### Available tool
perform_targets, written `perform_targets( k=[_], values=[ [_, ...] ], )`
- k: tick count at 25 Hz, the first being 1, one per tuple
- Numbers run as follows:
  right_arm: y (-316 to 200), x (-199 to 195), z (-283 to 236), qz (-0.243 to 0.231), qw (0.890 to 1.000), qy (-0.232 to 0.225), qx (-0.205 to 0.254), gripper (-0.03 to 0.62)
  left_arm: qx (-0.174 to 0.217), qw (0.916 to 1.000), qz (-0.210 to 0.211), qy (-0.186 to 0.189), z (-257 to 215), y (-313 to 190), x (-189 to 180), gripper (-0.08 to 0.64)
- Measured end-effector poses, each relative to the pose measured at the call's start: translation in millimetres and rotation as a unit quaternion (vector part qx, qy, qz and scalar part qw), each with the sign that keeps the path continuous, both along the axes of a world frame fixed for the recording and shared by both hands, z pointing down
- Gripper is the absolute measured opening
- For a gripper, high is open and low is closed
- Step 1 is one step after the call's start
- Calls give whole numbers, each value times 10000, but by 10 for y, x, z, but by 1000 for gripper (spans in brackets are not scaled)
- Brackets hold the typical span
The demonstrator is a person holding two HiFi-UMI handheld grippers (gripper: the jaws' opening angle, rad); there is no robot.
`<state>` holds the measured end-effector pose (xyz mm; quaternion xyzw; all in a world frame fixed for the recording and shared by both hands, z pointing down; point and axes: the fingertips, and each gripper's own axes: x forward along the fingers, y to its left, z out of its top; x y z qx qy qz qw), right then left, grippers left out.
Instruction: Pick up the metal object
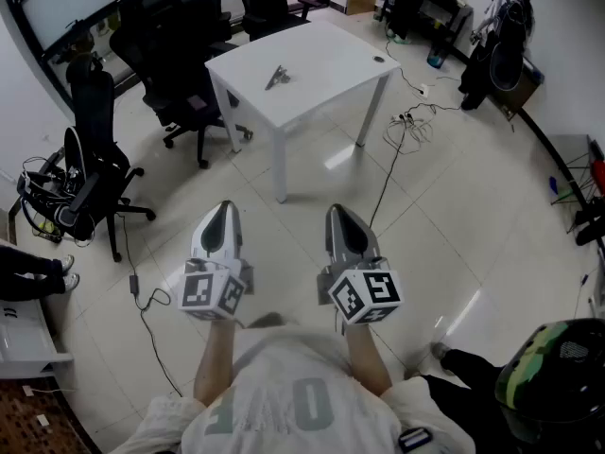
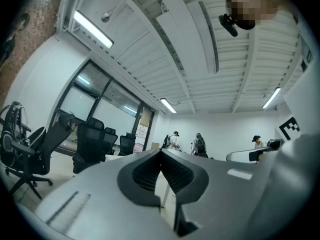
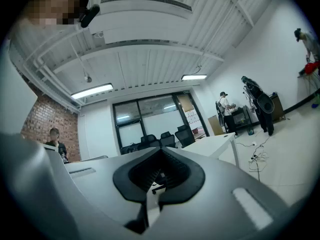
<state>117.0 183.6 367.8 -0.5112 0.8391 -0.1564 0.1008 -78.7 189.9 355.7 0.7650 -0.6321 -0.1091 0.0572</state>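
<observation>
Two claws are level in front of me, above the floor. My left claw (image 1: 224, 206) is closed, with nothing in it. The metal object (image 1: 276, 77) lies on the white tabletop (image 1: 326, 60), well apart from both claws. My right claw (image 1: 337, 211) is closed and empty too. I judge this is the approach step: next I must come near and open one claw.

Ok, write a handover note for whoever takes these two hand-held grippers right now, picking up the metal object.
Left hand-held gripper: shut, empty, held level.
Right hand-held gripper: shut, empty, held level.
Metal object: lies on the white table, some way ahead of both grippers.
Done: nothing yet.
Left: approach the table, open one gripper, close on the object, lift.
</observation>
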Motion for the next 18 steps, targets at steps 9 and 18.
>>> perform_targets(
  k=[9, 18],
  values=[
    [-554, 84, 242, 167, 9997, 45, -164, 12, -25, 9998, -208, -49, 141, -451, -116, 1],
    [-1455, -392, 416, 18, 9993, 356, -111, 12, 189, 9998, -49, -81, 239, -1476, -381, 2]
  ],
)
